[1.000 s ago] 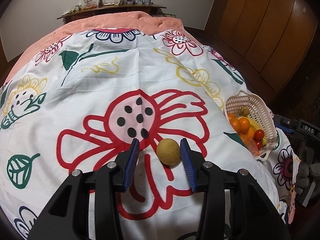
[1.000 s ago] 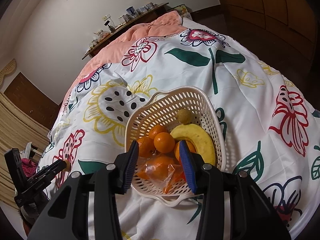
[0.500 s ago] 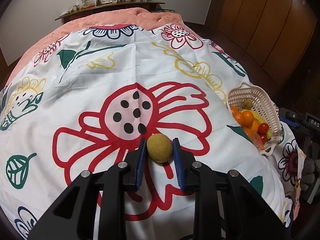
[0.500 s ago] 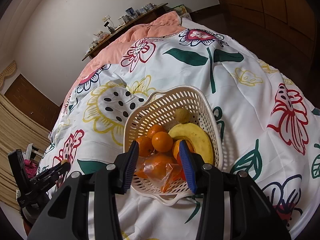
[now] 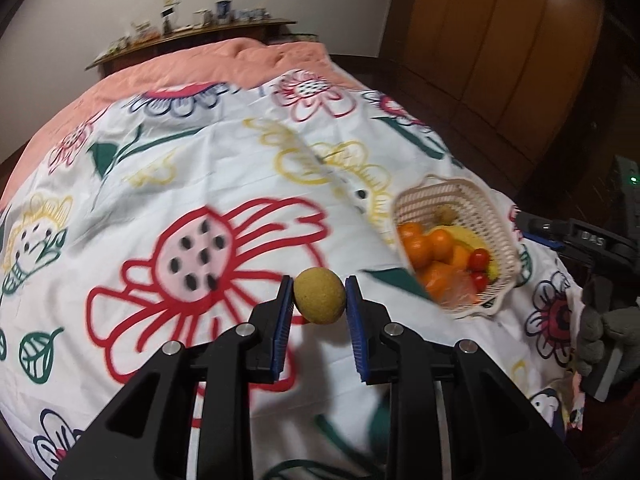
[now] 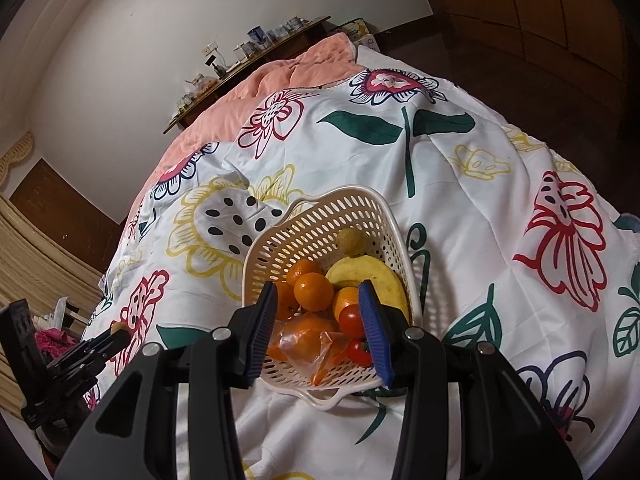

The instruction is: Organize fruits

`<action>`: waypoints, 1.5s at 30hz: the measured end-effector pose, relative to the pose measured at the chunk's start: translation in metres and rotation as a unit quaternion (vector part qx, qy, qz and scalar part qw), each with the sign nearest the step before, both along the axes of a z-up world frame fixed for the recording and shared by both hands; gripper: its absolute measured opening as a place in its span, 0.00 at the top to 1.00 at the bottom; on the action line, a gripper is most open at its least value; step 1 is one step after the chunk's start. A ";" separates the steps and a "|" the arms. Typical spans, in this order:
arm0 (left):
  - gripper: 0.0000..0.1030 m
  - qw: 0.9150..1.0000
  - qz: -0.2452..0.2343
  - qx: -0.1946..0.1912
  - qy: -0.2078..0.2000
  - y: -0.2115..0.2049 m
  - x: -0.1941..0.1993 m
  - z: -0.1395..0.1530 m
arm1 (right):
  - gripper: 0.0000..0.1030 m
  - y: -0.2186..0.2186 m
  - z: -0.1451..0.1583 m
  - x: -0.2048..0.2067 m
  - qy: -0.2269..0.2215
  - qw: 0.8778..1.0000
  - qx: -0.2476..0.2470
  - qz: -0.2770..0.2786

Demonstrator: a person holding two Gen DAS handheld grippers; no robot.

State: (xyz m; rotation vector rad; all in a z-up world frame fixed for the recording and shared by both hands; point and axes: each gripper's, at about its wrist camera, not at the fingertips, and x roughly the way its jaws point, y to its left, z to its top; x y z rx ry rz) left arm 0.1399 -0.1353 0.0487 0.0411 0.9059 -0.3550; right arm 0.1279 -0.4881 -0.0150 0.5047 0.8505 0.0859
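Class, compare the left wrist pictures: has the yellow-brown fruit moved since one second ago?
Yes. The yellow-brown fruit, clamped in the left gripper, has moved off the red flower print, rightward toward the basket.

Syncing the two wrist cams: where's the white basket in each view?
Left wrist: basket at right of centre, beyond the left claw shut on a round yellow-brown fruit.
Right wrist: basket at centre, just past the open right claw.
Shared landmark: the banana inside it.

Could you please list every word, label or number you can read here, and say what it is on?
"DAS": white letters on the black right gripper, seen in the left wrist view.
Items on the far wooden shelf: too small and blurred to read.
Nothing else carries legible text.
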 end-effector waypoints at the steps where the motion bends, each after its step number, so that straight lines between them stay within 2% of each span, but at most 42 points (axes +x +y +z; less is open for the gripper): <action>1: 0.74 1.000 -0.006 0.001 -0.001 -0.006 0.000 0.001 | 0.59 -0.001 0.000 -0.001 -0.001 1.000 0.001 -0.001; 15: 0.74 0.996 -0.083 0.016 0.011 -0.094 0.014 0.001 | 0.59 -0.021 -0.009 -0.007 -0.005 1.000 0.016 -0.012; 22: 0.74 0.993 -0.117 0.004 0.028 -0.131 0.021 -0.005 | 0.59 -0.028 -0.010 -0.010 -0.008 1.000 0.020 -0.016; 24: 0.70 0.992 -0.123 -0.001 0.033 -0.139 0.022 -0.005 | 0.59 -0.028 -0.010 -0.011 -0.008 1.000 0.020 -0.016; 26: 0.55 0.992 -0.125 -0.007 0.030 -0.140 0.020 -0.005 | 0.59 -0.029 -0.010 -0.012 -0.008 1.000 0.020 -0.015; 28: 0.50 0.992 -0.121 -0.004 0.024 -0.139 0.018 -0.004 | 0.59 -0.030 -0.010 -0.013 -0.009 1.000 0.018 -0.018; 32: 0.43 0.995 -0.097 -0.008 0.026 -0.126 0.022 -0.004 | 0.59 -0.031 -0.010 -0.013 -0.009 1.000 0.020 -0.021; 36: 0.42 0.997 -0.072 -0.002 0.018 -0.114 0.023 -0.003 | 0.59 -0.030 -0.009 -0.013 -0.010 1.000 0.018 -0.020; 43: 0.30 0.998 -0.062 0.010 -0.010 -0.108 0.014 0.002 | 0.58 -0.030 -0.007 -0.016 -0.008 1.000 0.014 -0.023; 45: 0.26 0.998 -0.059 0.013 -0.016 -0.107 0.011 0.003 | 0.55 -0.030 -0.006 -0.017 -0.008 1.000 0.010 -0.023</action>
